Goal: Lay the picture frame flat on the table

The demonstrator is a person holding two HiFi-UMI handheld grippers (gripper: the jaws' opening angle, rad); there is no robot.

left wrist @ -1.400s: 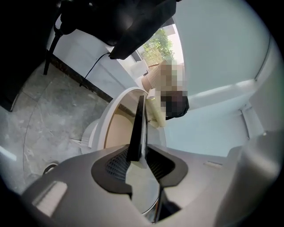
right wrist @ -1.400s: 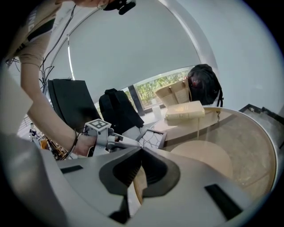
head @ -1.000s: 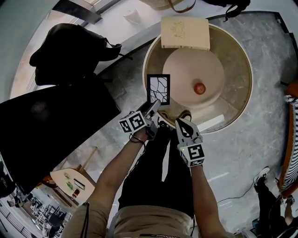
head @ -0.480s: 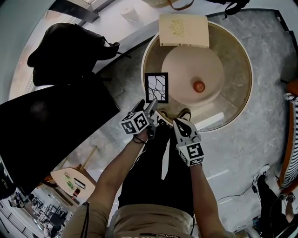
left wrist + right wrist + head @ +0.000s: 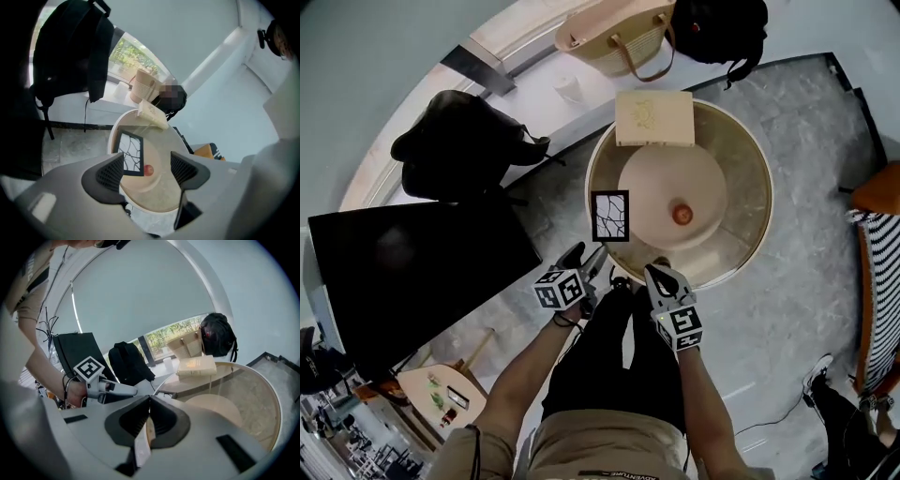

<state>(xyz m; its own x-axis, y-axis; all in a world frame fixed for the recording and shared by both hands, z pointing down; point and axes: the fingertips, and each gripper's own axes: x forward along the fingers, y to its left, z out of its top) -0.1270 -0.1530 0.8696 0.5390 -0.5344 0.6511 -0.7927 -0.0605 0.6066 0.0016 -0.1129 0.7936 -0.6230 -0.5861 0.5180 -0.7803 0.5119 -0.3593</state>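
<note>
The black picture frame (image 5: 610, 216) with a branching white pattern lies flat on the left part of the round glass table (image 5: 750, 187). In the left gripper view the picture frame (image 5: 130, 153) shows beyond the left pad. My left gripper (image 5: 586, 255) hovers just off the table's near left edge, short of the frame. It (image 5: 147, 164) is open with nothing between its jaws. My right gripper (image 5: 656, 274) is at the near edge, shut and empty, and its jaws (image 5: 150, 400) meet at the tips. The left gripper (image 5: 117, 391) also appears in the right gripper view.
A beige box (image 5: 653, 118) lies on the table's far edge and a small red ball (image 5: 682, 214) sits near the middle. A black backpack (image 5: 459, 150), a large black panel (image 5: 422, 272), a woven bag (image 5: 614, 37) and a striped seat (image 5: 877, 281) surround the table.
The left gripper has let go of the frame's near edge and drawn back toward me. The frame stays flat on the table. The head view has pulled back and both grippers sit lower.
</note>
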